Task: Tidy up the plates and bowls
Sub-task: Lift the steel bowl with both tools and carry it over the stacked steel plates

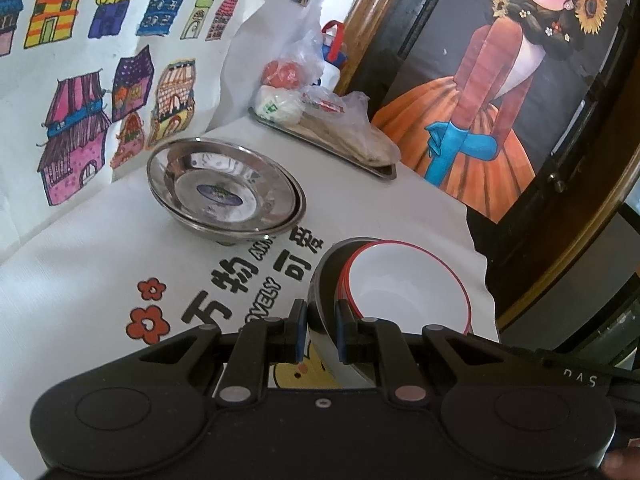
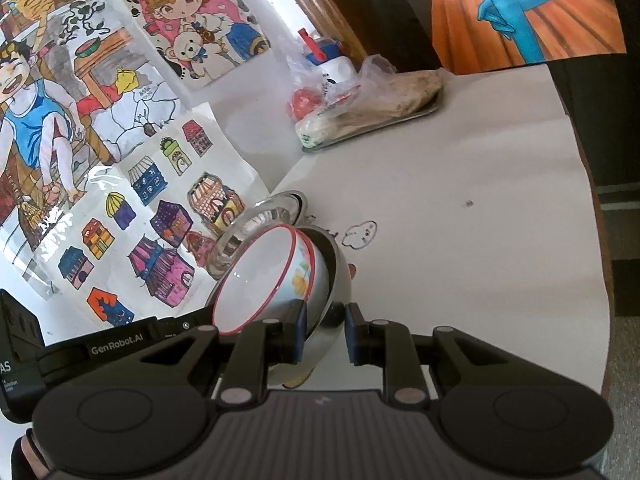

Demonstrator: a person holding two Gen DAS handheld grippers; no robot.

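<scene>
A stack of steel plates (image 1: 226, 188) sits on the white tablecloth near the wall. White bowls with red rims (image 1: 408, 284) are nested inside a steel bowl (image 1: 322, 300), tilted off the table. My left gripper (image 1: 318, 332) is shut on the steel bowl's rim. In the right wrist view the same steel bowl (image 2: 334, 284) holds the white bowls (image 2: 256, 276), and my right gripper (image 2: 326, 334) straddles its rim with a small gap at the right finger. The steel plates (image 2: 280, 210) lie behind.
A metal tray (image 1: 328, 144) with bagged food and a bottle (image 1: 334, 52) stands at the back of the table. Children's drawings cover the wall (image 1: 80, 80) on the left. A painted door panel (image 1: 500, 100) rises on the right. The table edge (image 2: 592, 240) curves right.
</scene>
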